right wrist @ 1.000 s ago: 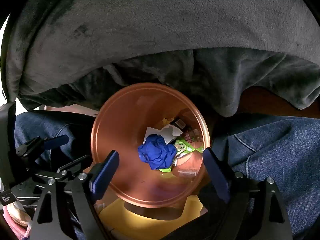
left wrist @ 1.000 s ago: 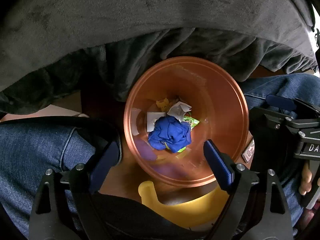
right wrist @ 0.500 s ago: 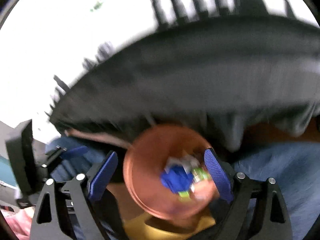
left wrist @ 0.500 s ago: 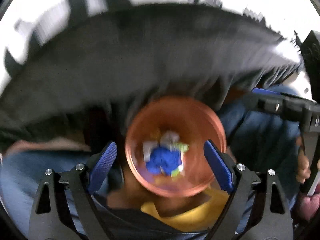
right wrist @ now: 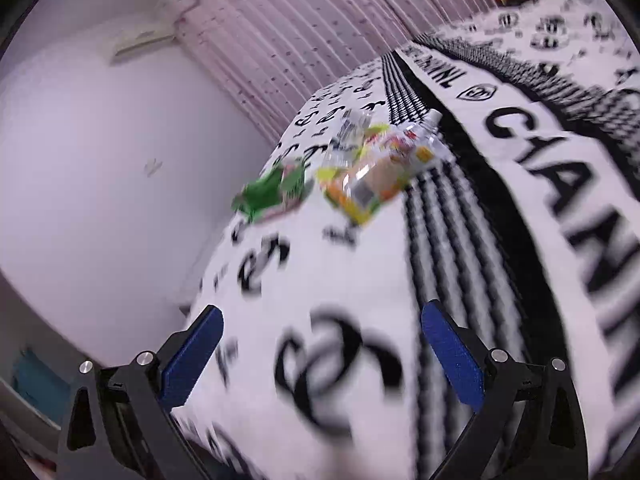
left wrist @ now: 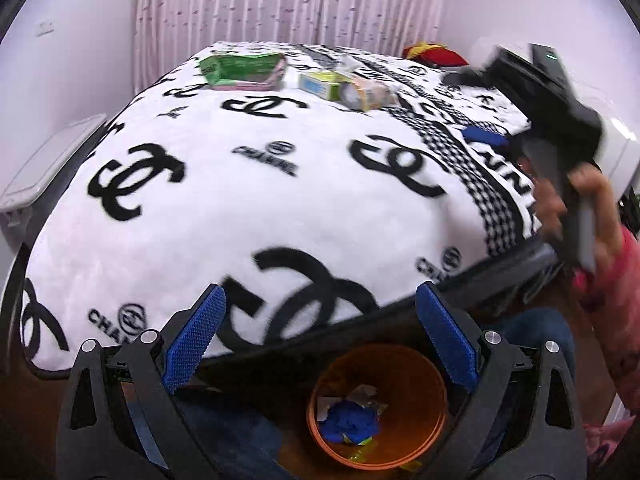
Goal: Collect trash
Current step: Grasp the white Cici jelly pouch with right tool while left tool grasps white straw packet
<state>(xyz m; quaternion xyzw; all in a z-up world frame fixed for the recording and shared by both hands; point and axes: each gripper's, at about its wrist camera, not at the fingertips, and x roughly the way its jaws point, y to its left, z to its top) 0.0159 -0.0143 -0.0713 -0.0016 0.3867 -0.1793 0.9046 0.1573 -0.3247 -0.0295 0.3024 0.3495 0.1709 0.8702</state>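
Observation:
An orange bin (left wrist: 424,396) stands on the floor below the bed's edge, holding a blue crumpled piece (left wrist: 350,424) and other wrappers. On the far side of the bed lie a green and pink packet (left wrist: 244,70) (right wrist: 272,192), a small yellow box (left wrist: 322,84) and a crumpled orange-yellow wrapper (left wrist: 366,94) (right wrist: 372,176). My left gripper (left wrist: 320,340) is open and empty above the bin. My right gripper (right wrist: 320,356) is open and empty over the bed; its body shows at the right of the left wrist view (left wrist: 540,92).
The bed carries a white blanket with black logos (left wrist: 240,208). A red and yellow item (left wrist: 434,54) lies at the far corner. Pink curtains (left wrist: 288,0) hang behind. A white surface (left wrist: 48,160) sits left of the bed.
Both grippers have swung up from looking down into the bin to facing across the bed. The bin now sits low in the left wrist view and is out of the right wrist view.

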